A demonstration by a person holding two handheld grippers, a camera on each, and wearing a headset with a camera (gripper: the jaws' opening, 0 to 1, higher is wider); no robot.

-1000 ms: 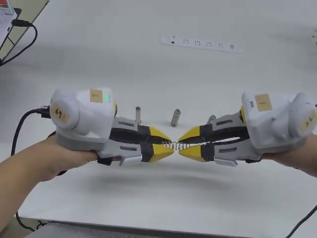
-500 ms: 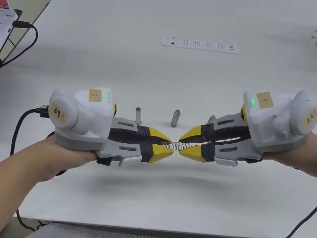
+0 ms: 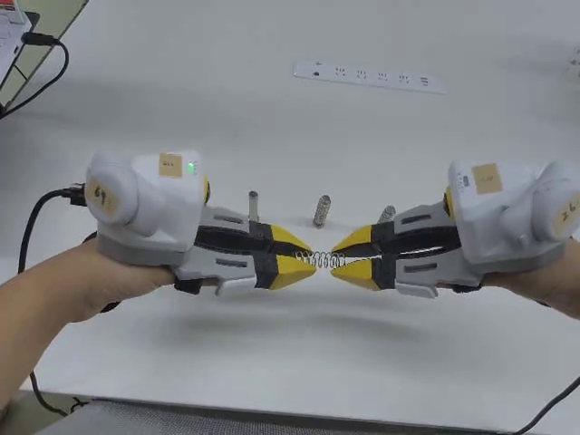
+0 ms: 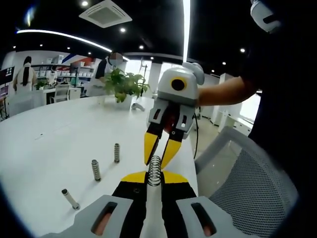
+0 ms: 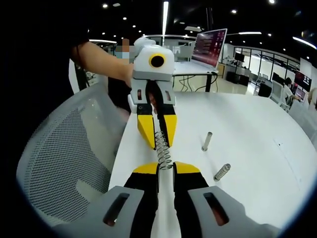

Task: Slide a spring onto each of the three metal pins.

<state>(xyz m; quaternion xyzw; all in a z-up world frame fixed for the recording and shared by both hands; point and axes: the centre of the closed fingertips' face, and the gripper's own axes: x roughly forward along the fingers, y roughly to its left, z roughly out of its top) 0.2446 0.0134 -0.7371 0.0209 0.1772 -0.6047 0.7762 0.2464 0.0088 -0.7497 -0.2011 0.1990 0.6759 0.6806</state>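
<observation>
Head view: left claw (image 3: 304,264) and right claw (image 3: 342,264) are held tip to tip above the table (image 3: 181,109), gripped by the left hand (image 3: 72,283) and right hand (image 3: 546,285). A spring (image 3: 322,261) is suspended in the air between the yellow tips, roughly level and clear of the table. One end is pinched by the left claw, the other end by the right claw. Both claws are closed down onto the spring, with no more than the coil's width left between the jaws.

Three pins are seen standing in a row on the table just behind the claws. The bare pin (image 3: 254,205) is at the left end, upright, with nothing fitted on it. The middle pin (image 3: 322,210) is sleeved by its own coil over the visible height. The third pin (image 3: 387,215) is partly masked by the right claw. It appears to be coiled too, though little of it is exposed from this angle.

Left gripper view: the same row is seen to the left of the claw, well apart from the spring. The bare pin is nearest, and coils are made out on the two pins beyond it.

Right gripper view: the spring is seen bridging from the near tips to the left claw's tips. The bare pin and one coiled pin are seen on the table to the right.

A power strip (image 3: 367,79) is laid at the far side of the table, well apart from the pins. A black cable (image 3: 45,208) is plugged into the back of the left claw's housing.
</observation>
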